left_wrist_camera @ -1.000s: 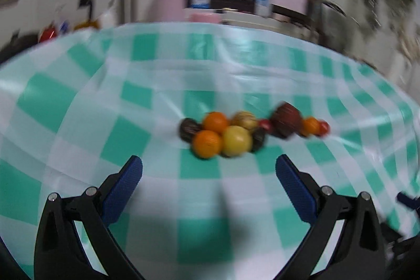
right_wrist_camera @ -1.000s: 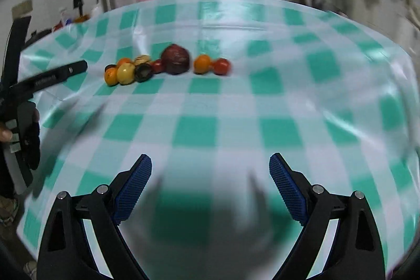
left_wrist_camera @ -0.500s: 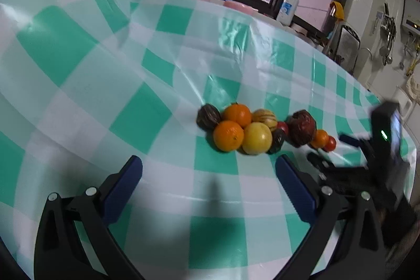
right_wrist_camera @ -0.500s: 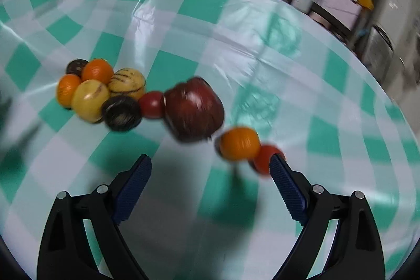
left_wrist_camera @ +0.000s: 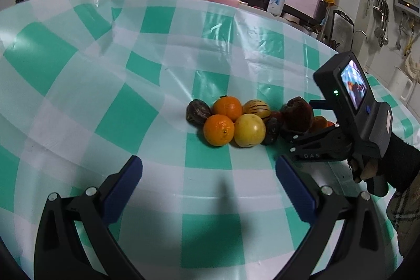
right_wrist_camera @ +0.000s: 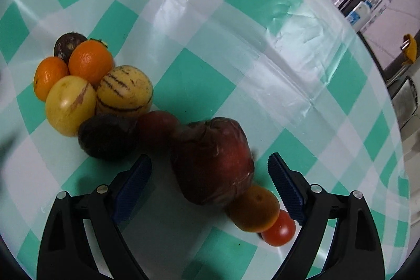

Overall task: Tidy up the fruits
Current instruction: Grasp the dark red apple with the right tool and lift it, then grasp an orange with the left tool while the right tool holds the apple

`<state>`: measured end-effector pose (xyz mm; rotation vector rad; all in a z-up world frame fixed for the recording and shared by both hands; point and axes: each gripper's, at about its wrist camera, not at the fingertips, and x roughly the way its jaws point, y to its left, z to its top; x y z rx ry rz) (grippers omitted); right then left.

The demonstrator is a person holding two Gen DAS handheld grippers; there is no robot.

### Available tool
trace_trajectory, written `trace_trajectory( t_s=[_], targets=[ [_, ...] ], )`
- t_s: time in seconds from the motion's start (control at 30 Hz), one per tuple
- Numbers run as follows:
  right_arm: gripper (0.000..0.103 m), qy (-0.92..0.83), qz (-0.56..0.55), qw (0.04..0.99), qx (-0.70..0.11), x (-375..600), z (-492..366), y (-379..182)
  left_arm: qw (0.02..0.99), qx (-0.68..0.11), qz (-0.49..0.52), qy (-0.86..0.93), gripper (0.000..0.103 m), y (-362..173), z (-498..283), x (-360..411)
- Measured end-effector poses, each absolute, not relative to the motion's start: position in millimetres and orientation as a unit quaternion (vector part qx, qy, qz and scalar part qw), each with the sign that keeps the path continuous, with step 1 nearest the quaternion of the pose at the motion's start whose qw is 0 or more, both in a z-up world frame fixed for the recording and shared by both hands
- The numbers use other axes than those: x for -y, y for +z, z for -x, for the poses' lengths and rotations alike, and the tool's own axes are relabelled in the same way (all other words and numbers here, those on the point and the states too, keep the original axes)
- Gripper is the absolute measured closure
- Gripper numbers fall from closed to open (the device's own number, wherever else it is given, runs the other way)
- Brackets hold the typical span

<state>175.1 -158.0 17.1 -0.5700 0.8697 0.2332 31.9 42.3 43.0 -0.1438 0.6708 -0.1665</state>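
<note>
Closing right gripper [right_wrist_camera: 210, 175] around wrinkled dark-red fruit [right_wrist_camera: 212, 162] on the checked plastic tablecloth [right_wrist_camera: 262, 64], pads not yet touching; better centred, squeezed gently, clear of small orange [right_wrist_camera: 253, 209] and tomato [right_wrist_camera: 279, 227] just beside. Left gripper [left_wrist_camera: 208, 185] wide, empty. Farther: smooth yellow fruit [left_wrist_camera: 249, 130], dimpled oranges [left_wrist_camera: 219, 130].

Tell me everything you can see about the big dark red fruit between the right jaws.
The big dark red fruit is the largest in the row, rounded, with wrinkled, glossy maroon skin. It lies on the green-checked tablecloth. A small red fruit touches one side and a small orange fruit the other. The right gripper straddles it, jaws closing, pads not yet pressing.
</note>
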Motion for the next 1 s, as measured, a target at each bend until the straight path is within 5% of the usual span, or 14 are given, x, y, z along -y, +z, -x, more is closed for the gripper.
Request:
trace_trajectory(
  t_s=[0.17, 0.7, 1.0],
  targets=[
    [0.047, 0.113, 0.249, 0.866, -0.418, 166.6, -178.5, 22.6, 0.935, -0.336, 0.088, -0.074, 0.001, 39.5, -36.7, -50.0],
    [0.048, 0.099, -0.058, 0.906, -0.407, 240.6, -4.4, 29.0, 0.93, -0.346, 0.099, -0.069, 0.001, 35.9, -38.3, -54.8],
    [0.048, 0.093, -0.151, 0.904, -0.389, 269.5, 6.6, 26.4, 0.931, -0.356, 0.055, -0.062, 0.002, 33.5, -40.7, -39.3]
  ],
)
